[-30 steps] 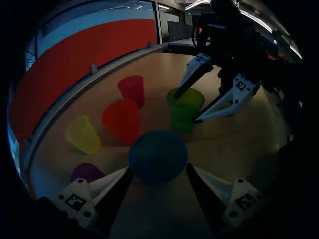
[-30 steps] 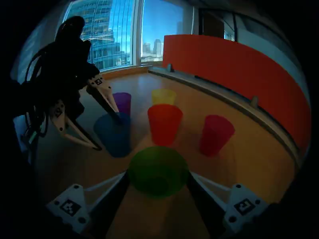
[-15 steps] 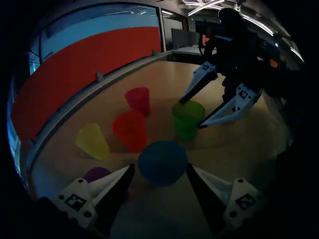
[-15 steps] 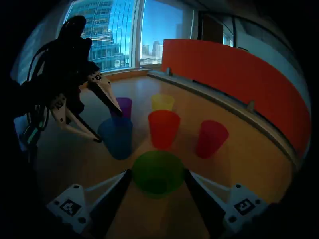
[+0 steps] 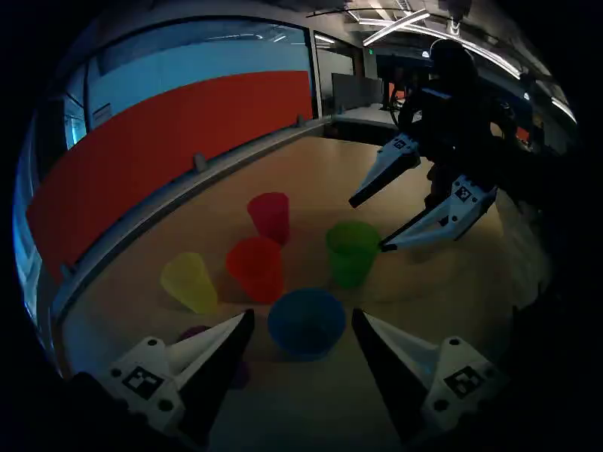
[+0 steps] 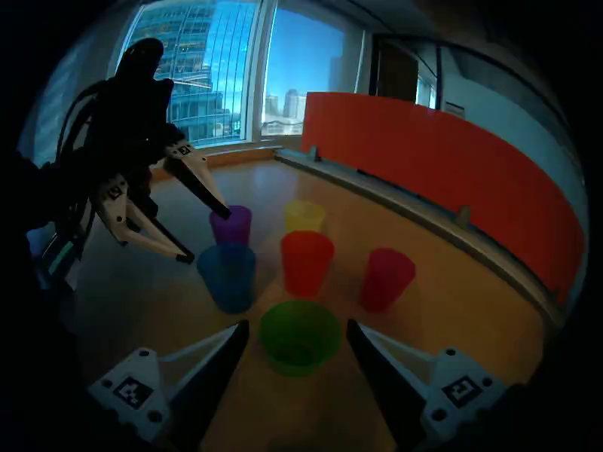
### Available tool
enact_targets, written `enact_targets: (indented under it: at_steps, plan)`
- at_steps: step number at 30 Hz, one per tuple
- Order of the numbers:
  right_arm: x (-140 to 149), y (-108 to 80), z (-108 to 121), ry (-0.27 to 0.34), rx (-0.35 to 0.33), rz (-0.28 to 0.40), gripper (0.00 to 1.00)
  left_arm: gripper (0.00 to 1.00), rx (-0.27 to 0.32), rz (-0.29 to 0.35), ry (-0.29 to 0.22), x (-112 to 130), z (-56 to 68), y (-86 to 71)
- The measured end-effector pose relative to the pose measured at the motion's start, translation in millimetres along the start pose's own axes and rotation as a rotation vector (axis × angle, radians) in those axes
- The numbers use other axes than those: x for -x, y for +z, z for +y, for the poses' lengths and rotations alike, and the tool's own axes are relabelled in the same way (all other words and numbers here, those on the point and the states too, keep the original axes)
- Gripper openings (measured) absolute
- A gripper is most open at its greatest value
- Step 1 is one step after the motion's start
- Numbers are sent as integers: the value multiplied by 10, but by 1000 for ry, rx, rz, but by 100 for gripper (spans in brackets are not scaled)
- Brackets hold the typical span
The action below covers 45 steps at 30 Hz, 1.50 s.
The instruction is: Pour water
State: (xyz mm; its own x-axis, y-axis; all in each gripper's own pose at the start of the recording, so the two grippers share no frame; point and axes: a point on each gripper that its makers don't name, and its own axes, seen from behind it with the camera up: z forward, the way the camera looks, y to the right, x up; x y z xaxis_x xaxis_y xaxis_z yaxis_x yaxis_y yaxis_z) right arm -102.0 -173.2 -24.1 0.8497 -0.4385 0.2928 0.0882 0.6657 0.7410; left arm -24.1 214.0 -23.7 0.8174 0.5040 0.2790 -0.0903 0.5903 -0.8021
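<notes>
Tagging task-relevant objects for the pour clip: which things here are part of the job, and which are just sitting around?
Job, likely: blue cup, green cup, left gripper, right gripper, both open.
Lying about: orange-red cup, crimson cup, yellow cup, purple cup, orange wall panel.

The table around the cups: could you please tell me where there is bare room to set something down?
Bare table lies between the magenta cup and the rail, and beside the blue cup under the left gripper. Crowded: around the red cup, ringed by the others.
</notes>
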Motion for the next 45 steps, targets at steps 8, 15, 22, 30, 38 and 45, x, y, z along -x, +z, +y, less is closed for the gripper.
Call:
enact_targets:
  at_steps: [8, 15, 22, 30, 38, 45]
  plan:
    - [-143, -135, 19, 41, 44, 77, 100, 96, -31, 49, -27, -89, 9, -138]
    - [-264, -266, 29, 75, 73, 135, 100, 96, -72, 98, -66, -142, -54, -267]
    - [-408, -404, 91, 107, 123, 203, 100, 96, -142, 165, -138, -168, -255, -451]
    - [-506, -525, 178, 149, 192, 275, 100, 96, -267, 248, -195, -148, -541, -684]
    - [-585, -638, 312, 175, 280, 337, 100, 96, -363, 314, -215, -142, -675, -869]
    - [-678, -764, 477, 221, 351, 408, 100, 96, -448, 359, -234, -129, -794, -979]
